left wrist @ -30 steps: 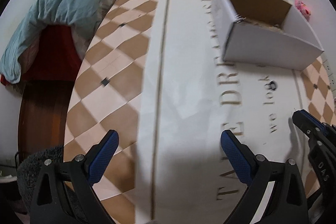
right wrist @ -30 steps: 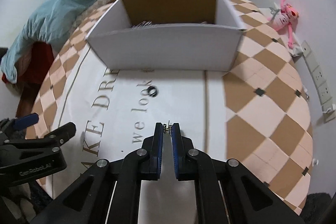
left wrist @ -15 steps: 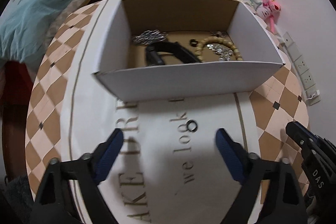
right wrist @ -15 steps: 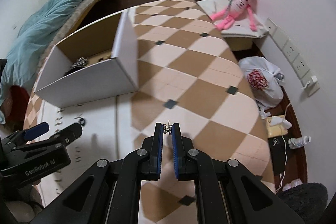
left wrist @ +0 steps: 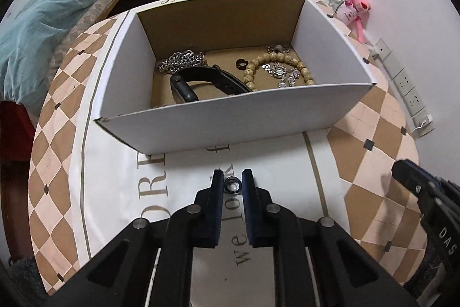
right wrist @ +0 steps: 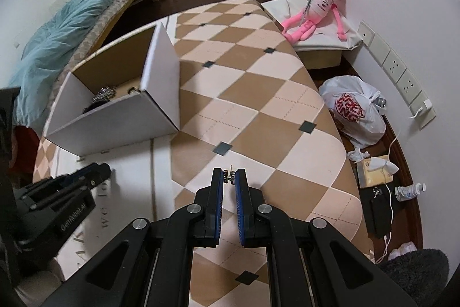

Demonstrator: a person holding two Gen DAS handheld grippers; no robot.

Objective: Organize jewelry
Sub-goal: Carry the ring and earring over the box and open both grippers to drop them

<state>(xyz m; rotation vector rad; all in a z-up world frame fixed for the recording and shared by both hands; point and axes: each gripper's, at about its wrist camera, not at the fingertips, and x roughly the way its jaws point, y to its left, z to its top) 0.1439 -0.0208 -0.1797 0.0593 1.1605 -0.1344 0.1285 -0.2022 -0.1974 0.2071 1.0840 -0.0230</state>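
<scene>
A white cardboard box (left wrist: 230, 120) stands on the table cloth. It holds a silver chain (left wrist: 182, 61), a black band (left wrist: 201, 79), a wooden bead bracelet (left wrist: 276, 62), a dark ring (left wrist: 241, 64) and silver charms (left wrist: 280, 72). Just in front of the box my left gripper (left wrist: 232, 180) points down at the cloth. Its jaws are closing, and the pads press on a small black ring (left wrist: 232, 184). My right gripper (right wrist: 229, 177) hovers over the checked cloth right of the box (right wrist: 115, 117), shut on a tiny gold earring (right wrist: 230, 176).
The right gripper's body (left wrist: 425, 192) shows at the left view's right edge. A bed with a teal blanket (right wrist: 57, 48) lies behind left. Beyond the table's right edge are a pink plush toy (right wrist: 316, 7), a plastic bag (right wrist: 353, 108) and wall sockets (right wrist: 402, 76).
The left gripper swung from bare cloth to face the box and closed on the black ring. The right gripper swung right, away from the box, still holding the earring.
</scene>
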